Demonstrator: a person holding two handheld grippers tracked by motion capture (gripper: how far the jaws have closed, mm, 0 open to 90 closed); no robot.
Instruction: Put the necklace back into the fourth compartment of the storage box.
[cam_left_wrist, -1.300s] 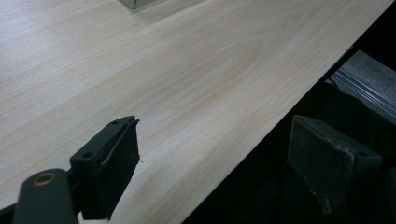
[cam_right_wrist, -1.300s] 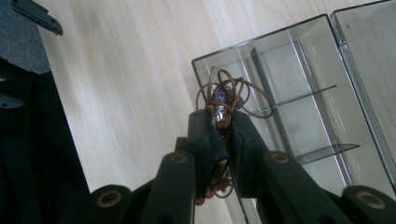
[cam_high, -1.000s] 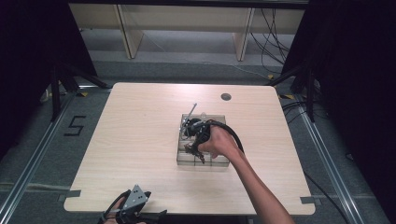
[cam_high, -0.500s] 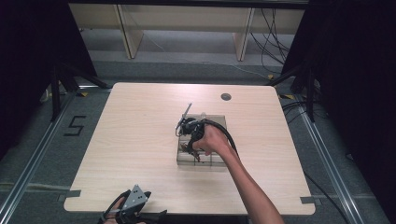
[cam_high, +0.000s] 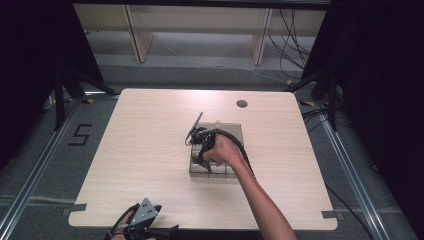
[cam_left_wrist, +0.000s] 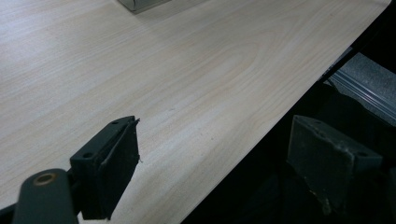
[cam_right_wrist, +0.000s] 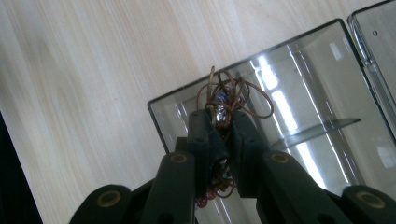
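**Beaded cord held over the clear box**

Taking the clear compartment box (cam_high: 216, 155) at the middle of the wooden table (cam_high: 150, 150) as the landmark: the left gripper (cam_high: 141, 220) rests far from the box, at the near table edge on the left side. Its jaws stand wide apart with nothing between them, one over the wood and one past the edge.

The right gripper (cam_right_wrist: 223, 122) is directly above the box, at its near-left corner compartment. Its jaws are closed tightly on a tangle of thin brown cord with small beads (cam_right_wrist: 229, 100), probably a bracelet or necklace. Loops stick out above the jaw tips, and some red beads hang below, between the jaws.

I judge that the cord is going into this compartment or coming out of it; which one I cannot tell. To do it well, keep the grip firm, move straight up or down, and keep loose loops away from the box wall and the divider, so nothing catches.
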